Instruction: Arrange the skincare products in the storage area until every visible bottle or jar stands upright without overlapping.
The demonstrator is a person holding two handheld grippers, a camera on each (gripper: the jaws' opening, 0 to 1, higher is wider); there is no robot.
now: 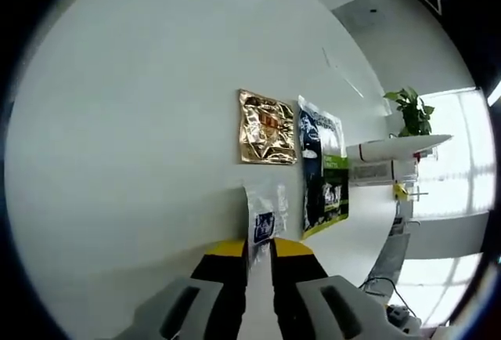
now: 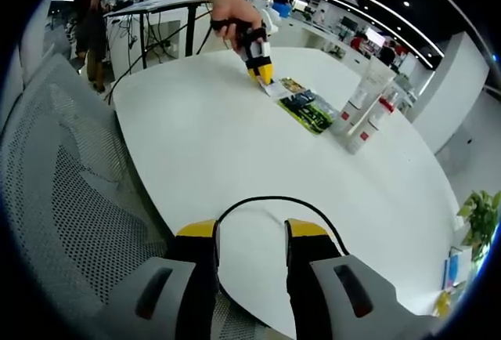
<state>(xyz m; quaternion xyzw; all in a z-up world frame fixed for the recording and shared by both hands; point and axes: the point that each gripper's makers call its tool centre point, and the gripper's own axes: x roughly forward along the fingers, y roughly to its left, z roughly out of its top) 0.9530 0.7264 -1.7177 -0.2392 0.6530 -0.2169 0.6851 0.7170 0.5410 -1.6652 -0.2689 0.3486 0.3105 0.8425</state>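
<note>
In the left gripper view my left gripper has its yellow-tipped jaws drawn close on the lower edge of a small clear sachet lying on the white table. Beyond it lie a gold sachet and a dark blue-and-green sachet. The right gripper view shows a hand holding the left gripper over that small sachet, with the green sachet beside it. Upright white tubes with red bands stand further right. My right gripper is open over the table's near edge.
A black cable loop lies on the table just ahead of the right gripper. A grey mesh chair stands at the left of that view. A plant and another desk lie past the table's far end.
</note>
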